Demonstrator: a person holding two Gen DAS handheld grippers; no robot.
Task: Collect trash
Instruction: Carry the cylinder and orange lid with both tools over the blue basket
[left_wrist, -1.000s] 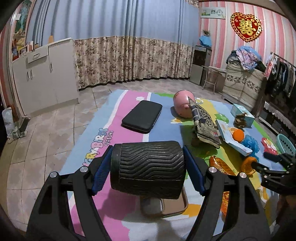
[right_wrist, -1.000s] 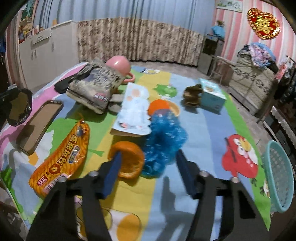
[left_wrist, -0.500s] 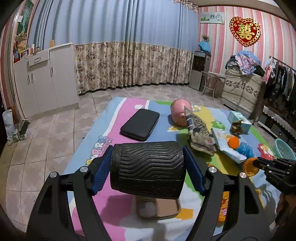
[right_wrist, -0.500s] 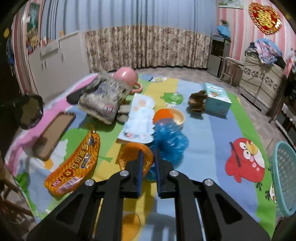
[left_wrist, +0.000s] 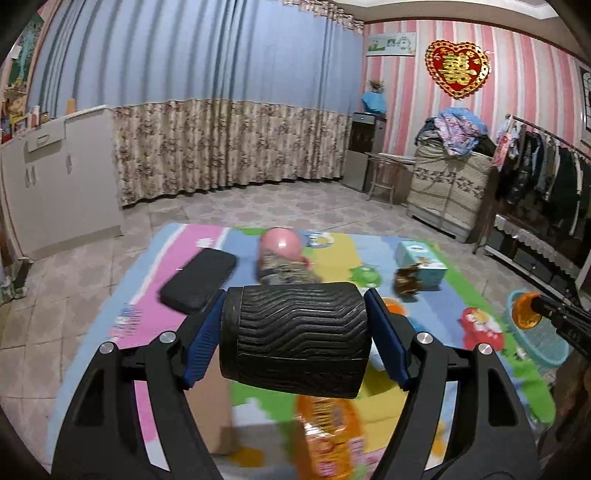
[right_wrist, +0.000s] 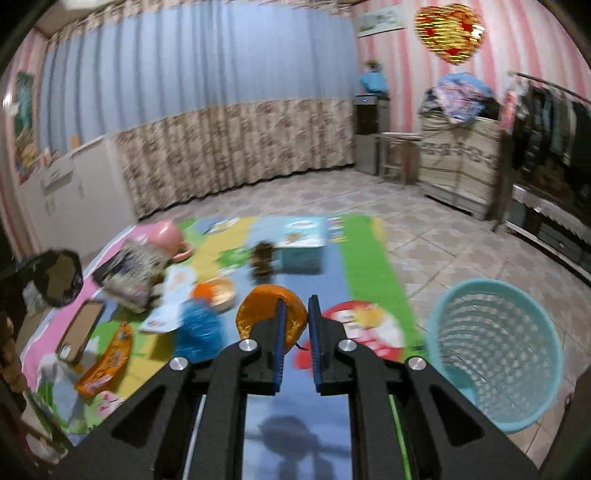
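Observation:
My left gripper (left_wrist: 295, 325) is shut on a black ribbed cylinder (left_wrist: 295, 332), its blue pads pressing both ends; the cylinder (right_wrist: 59, 277) also shows at the left edge of the right wrist view. My right gripper (right_wrist: 297, 306) is shut on a cup-shaped orange peel (right_wrist: 262, 314), held above the play mat (right_wrist: 362, 258). From the left wrist view the right gripper (left_wrist: 537, 306) and the orange peel (left_wrist: 524, 310) hang over a teal mesh basket (left_wrist: 539, 343). In the right wrist view the basket (right_wrist: 495, 354) stands on the tiles to the right of the gripper.
On the mat lie an orange snack bag (right_wrist: 107, 362), a crumpled blue wrapper (right_wrist: 199, 328), a white pack (right_wrist: 170, 295), an orange bowl (right_wrist: 216, 291), a patterned bag (right_wrist: 136, 269), a pink pot (right_wrist: 166, 232), a tissue box (right_wrist: 303, 240) and a brown phone (right_wrist: 79, 328). A black case (left_wrist: 199, 277) lies left.
My right gripper closed on the orange peel, lifted it off the mat and swung right toward the basket. My left gripper rose and moved right with the black cylinder still held.

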